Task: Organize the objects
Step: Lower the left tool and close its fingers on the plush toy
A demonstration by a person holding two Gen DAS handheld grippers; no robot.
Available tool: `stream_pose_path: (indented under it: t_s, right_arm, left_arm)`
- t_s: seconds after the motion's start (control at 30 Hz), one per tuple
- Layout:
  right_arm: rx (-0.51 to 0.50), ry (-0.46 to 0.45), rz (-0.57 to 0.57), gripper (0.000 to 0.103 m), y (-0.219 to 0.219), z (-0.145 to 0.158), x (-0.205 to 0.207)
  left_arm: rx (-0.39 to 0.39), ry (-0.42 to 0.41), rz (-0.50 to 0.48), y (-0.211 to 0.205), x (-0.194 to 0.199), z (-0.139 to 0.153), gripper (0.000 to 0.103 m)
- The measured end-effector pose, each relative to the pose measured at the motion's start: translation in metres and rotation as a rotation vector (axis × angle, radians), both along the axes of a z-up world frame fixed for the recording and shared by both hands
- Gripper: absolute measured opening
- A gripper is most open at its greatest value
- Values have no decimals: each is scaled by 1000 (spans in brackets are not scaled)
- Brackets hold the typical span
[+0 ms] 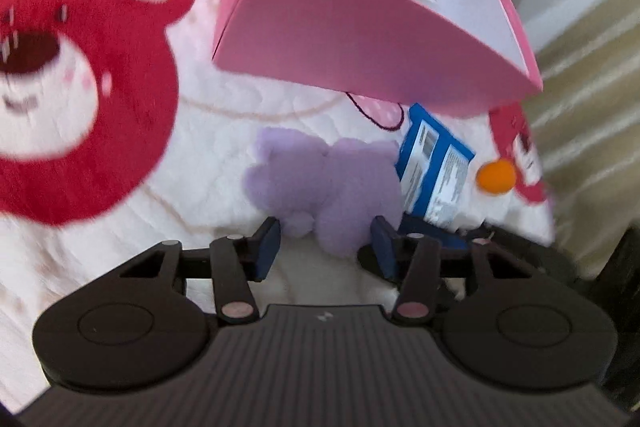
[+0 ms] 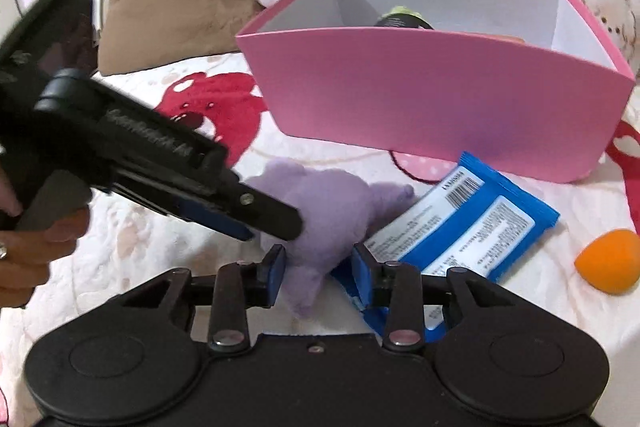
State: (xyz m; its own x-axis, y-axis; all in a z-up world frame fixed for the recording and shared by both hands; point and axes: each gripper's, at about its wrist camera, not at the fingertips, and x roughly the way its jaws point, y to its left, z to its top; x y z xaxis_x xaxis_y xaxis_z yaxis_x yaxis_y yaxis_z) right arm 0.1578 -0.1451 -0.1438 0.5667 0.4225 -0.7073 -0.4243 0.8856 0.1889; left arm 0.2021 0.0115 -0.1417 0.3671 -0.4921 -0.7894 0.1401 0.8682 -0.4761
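A purple plush toy (image 1: 328, 183) lies on the bed cover in front of a pink box (image 1: 360, 47). My left gripper (image 1: 326, 243) has both blue pads against the plush's lower end and is shut on it. In the right wrist view the left gripper (image 2: 280, 223) comes in from the left onto the purple plush toy (image 2: 332, 211). My right gripper (image 2: 318, 267) has a thin limb of the plush between its jaws. Its left pad touches the limb and a gap shows at the right pad. The pink box (image 2: 420, 95) holds a green and black item (image 2: 404, 17).
A blue packet (image 2: 480, 223) lies just right of the plush, one corner under my right gripper's right finger. An orange egg-shaped sponge (image 2: 608, 255) sits further right. The white cover has a red bear print (image 1: 80, 87). A brown pillow (image 2: 168, 7) lies behind. A hand (image 2: 40, 239) holds the left gripper.
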Motion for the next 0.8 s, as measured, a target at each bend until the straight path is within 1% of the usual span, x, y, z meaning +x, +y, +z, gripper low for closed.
stream_pose_path:
  t_s: [0.03, 0.07, 0.1, 0.13, 0.17, 0.27, 0.37, 0.4, 0.47, 0.53, 0.63, 0.67, 0.7, 0.73, 0.8]
  right_arm:
    - [-3, 5, 0, 38, 1, -1, 1]
    - [-9, -1, -7, 34, 1, 0, 2]
    - [-27, -19, -22, 26, 2, 2, 1]
    - [-43, -28, -30, 26, 1, 4, -1]
    - [-55, -30, -41, 26, 1, 7, -1]
    - [-48, -18, -70, 26, -4, 10, 2]
    - [-14, 3, -47, 28, -9, 5, 5]
    - [3, 16, -45, 28, -10, 4, 6]
    - [26, 43, -36, 29, -12, 1, 8]
    - [4, 40, -22, 29, -9, -1, 7]
    - [-5, 30, -2, 29, -5, -3, 5]
    - [0, 31, 1, 31, -4, -4, 5]
    - [7, 28, 4, 35, -5, -3, 4]
    - [15, 22, 11, 38, -4, -4, 5]
    - [12, 4, 23, 62, 0, -4, 7]
  left_arm:
    - [38, -29, -23, -3, -2, 4, 54]
    - [51, -55, -52, -5, -5, 9, 56]
    - [26, -77, -72, -3, -7, 11, 58]
    - [-2, -89, -79, 0, -7, 12, 63]
    - [-1, -91, -65, 2, -7, 12, 64]
    - [4, -107, -16, 9, -4, 13, 63]
    - [-27, -103, 28, 11, 2, 11, 62]
    - [-26, -99, 39, 12, 3, 11, 62]
    - [2, -92, 67, 11, 6, 5, 62]
    - [-8, -85, 86, 12, 9, 0, 62]
    - [-50, -66, 113, 16, 10, -6, 61]
    - [-64, -64, 117, 17, 11, -6, 58]
    - [-83, -63, 119, 18, 11, -7, 56]
    - [-103, -68, 128, 18, 10, -6, 52]
    - [-151, -60, 151, 21, 11, -7, 49]
